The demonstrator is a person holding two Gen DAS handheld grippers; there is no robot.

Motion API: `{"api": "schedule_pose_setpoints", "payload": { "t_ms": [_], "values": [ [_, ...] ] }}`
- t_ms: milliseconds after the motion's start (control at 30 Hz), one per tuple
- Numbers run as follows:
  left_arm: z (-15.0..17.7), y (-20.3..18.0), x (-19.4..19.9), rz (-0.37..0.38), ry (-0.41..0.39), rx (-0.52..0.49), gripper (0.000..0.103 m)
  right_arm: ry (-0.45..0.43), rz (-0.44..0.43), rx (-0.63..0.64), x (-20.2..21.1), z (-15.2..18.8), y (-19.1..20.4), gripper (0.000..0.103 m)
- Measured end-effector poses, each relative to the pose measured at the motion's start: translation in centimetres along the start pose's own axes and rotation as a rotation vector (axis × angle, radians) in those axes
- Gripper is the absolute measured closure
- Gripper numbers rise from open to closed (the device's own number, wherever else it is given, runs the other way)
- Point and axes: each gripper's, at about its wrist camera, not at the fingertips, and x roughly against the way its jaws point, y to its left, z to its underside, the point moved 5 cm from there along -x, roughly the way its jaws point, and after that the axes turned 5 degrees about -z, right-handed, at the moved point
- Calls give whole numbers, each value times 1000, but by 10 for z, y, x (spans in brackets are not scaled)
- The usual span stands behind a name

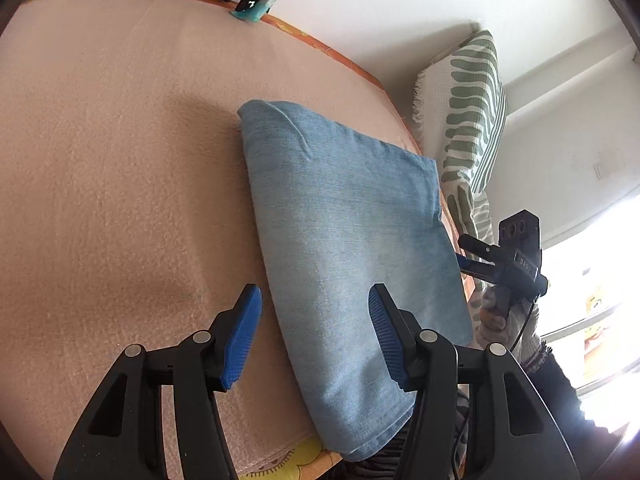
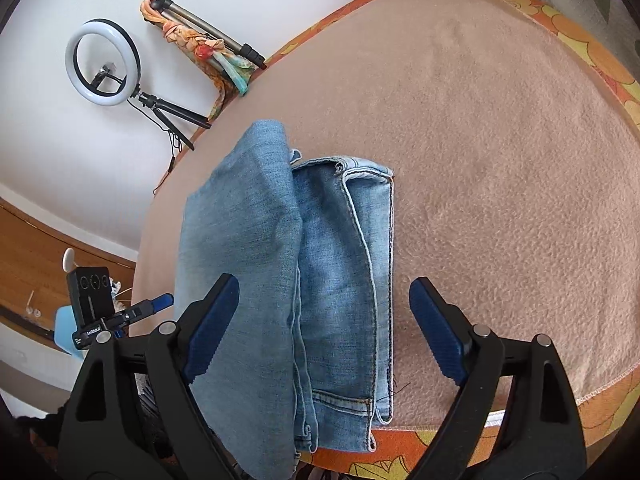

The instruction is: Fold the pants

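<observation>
The light blue denim pants [image 1: 348, 240] lie folded into a compact stack on the pink blanket [image 1: 120, 180]. In the right wrist view the pants [image 2: 280, 260] show stacked layers, with seams and hem edges on the right side. My left gripper [image 1: 316, 332] is open and empty, hovering over the near end of the stack. My right gripper [image 2: 324, 328] is open and empty above the pants' near end. The right gripper also shows in the left wrist view [image 1: 472, 256] at the stack's right edge. The left gripper's tip shows in the right wrist view [image 2: 160, 302].
The blanket covers a table with an orange floral cloth [image 2: 440, 440] showing at its edges. A ring light [image 2: 102, 62] and tripods [image 2: 208, 36] stand against the white wall. A green-striped towel [image 1: 472, 120] hangs beyond the table's right side.
</observation>
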Motion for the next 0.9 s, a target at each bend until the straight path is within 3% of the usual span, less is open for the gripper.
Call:
{"api": "schedule_pose_setpoints", "payload": {
  "t_ms": [300,400,467,533,567,700,800,900],
  "values": [
    [2,8,-11,30,31,43,48,38,-101,27,-22,1,5,13],
    [-2,7,-14,54,25,72,48,48,-91,81,-28,2,14,15],
    [-3,6,-15,58,19,65,48,49,-72,104,-32,3,18,22],
    [-4,0,-18,44,12,38,48,56,-56,111,-36,4,20,38],
    [-5,-3,-19,33,14,17,50,56,-38,115,-38,5,21,40],
    [-7,-13,-25,0,15,-41,51,50,10,138,-37,7,27,60],
    [-8,-15,-29,-34,13,-67,61,39,67,162,-32,6,34,72],
    [-9,-15,-28,-33,4,-73,73,34,120,185,-28,6,42,77]
  ]
}}
